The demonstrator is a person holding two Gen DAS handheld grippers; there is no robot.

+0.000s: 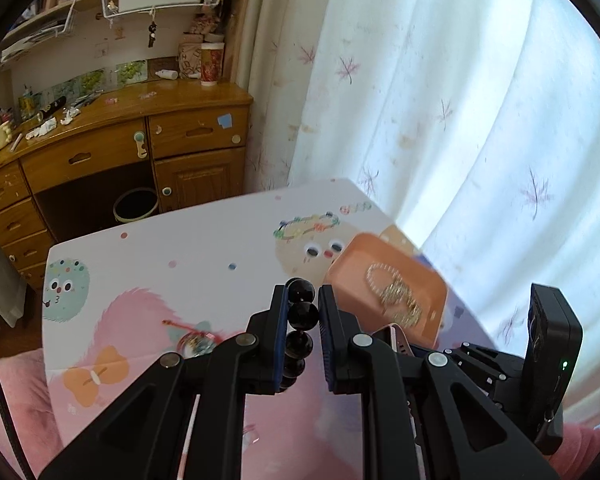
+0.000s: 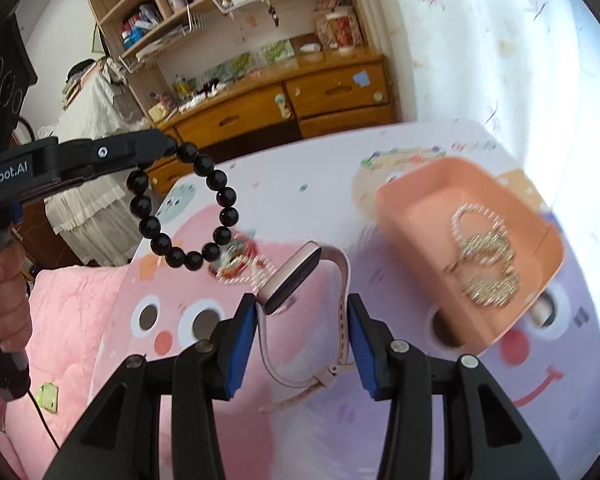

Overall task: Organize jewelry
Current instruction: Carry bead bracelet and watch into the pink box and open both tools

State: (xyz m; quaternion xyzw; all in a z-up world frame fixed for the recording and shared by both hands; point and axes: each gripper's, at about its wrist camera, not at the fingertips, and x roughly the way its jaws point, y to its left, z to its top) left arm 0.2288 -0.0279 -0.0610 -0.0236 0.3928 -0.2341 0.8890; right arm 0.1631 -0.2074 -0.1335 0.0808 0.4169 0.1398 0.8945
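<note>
My left gripper is shut on a black bead bracelet and holds it above the table; in the right wrist view the bracelet hangs from the left gripper's tip. My right gripper is shut on a pink smartwatch, its strap looped between the pads. An orange tray holds gold sparkly jewelry to the right; the tray also shows in the left wrist view. A red-strung charm lies on the table beyond the watch.
The table has a cartoon-print cover. A wooden desk with drawers and shelves stands behind it. A white curtain hangs to the right. A pink quilt lies at the left.
</note>
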